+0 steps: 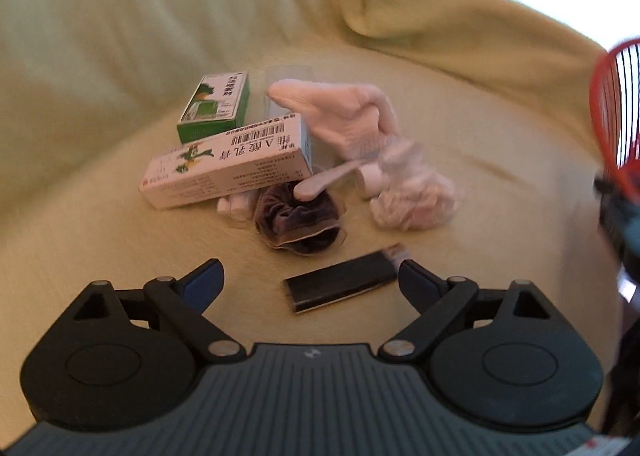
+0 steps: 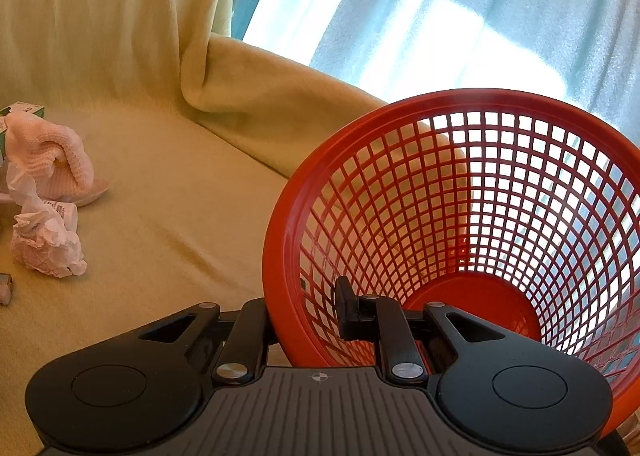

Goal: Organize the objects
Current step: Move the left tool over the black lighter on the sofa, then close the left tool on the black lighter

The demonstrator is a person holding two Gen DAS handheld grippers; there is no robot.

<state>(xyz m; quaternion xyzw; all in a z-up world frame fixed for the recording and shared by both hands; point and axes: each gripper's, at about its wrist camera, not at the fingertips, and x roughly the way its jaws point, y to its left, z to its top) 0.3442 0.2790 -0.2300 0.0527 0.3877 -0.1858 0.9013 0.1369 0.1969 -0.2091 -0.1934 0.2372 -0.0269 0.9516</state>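
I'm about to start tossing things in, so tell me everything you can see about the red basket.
The red basket is a round, tapering bin of what looks like plastic, with lattice walls, a solid smooth rim and a solid round base. It is empty and tipped over, its mouth facing the camera. The right gripper is shut on its rim, one finger inside and one outside. Yellow fabric lies below it, a bright blue curtain behind. In the left wrist view only its edge shows, at far right.

Two medicine boxes (image 1: pixel 214 109) (image 1: pixel 228 169), one red basket (image 2: pixel 460 215), one crumpled tissue (image 1: pixel 414 199)
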